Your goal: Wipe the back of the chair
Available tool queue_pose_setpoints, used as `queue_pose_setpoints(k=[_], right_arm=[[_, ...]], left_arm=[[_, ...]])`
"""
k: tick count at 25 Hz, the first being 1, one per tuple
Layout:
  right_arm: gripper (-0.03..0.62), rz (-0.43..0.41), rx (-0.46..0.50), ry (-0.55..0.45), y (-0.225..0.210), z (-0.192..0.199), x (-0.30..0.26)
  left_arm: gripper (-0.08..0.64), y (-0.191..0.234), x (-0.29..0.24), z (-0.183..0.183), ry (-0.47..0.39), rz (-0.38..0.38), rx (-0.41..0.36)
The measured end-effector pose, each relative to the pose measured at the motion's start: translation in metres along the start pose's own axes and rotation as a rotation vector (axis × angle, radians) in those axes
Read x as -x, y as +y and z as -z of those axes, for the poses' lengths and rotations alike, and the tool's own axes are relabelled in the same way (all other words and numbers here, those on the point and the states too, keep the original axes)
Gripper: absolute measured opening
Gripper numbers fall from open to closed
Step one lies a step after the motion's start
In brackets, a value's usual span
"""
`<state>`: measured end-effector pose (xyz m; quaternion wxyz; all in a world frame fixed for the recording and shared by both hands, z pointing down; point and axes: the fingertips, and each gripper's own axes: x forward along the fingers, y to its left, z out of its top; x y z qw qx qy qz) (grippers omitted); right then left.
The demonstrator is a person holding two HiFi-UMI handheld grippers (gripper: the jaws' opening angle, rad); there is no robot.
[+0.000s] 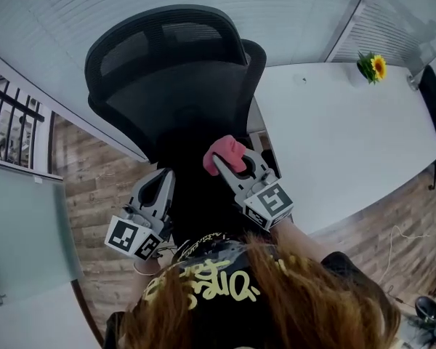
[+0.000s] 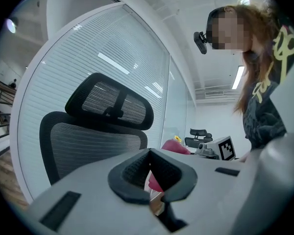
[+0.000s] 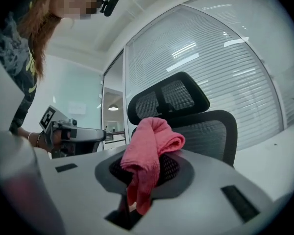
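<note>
At the back of the black mesh chair [image 1: 174, 86], both claws are held low, side by side. The right claw [image 1: 236, 163] is closed on a pink cloth [image 1: 227, 153]; in the right gripper view the cloth [image 3: 149, 151] is bunched above the jaws, with a tail pinched and hanging between them. The chair back [image 3: 201, 126] and headrest are seen beyond it; contact between cloth and mesh cannot be confirmed. The left claw [image 1: 163, 177] is held just beside the right one. Its jaws are brought together at the tips, with nothing gripped. A white surface [image 1: 334, 137] is noted to the right of the chair, with a yellow flower [image 1: 376, 66] at its far edge.
</note>
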<state>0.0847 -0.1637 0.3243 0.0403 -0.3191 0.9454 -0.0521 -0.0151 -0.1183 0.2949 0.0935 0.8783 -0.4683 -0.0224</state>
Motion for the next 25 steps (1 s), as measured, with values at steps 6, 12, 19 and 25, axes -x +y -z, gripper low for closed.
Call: queue_pose_setpoints(k=[6, 12, 19, 25], right_arm=[[0.072, -0.024, 0.002, -0.005, 0.005, -0.002, 0.006], [0.072, -0.021, 0.004, 0.016, 0.003, 0.004, 0.014], [0.072, -0.040, -0.009, 0.023, 0.004, 0.006, 0.015], [0.072, -0.050, -0.031, 0.020, 0.002, 0.008, 0.017]], left_arm=[[-0.006, -0.001, 0.002, 0.006, 0.020, -0.016, 0.005], [-0.006, -0.015, -0.004, 0.008, 0.023, 0.005, 0.004], [-0.006, -0.017, -0.004, 0.009, 0.026, -0.002, 0.004], [-0.006, -0.017, -0.005, 0.013, 0.026, -0.016, 0.010]])
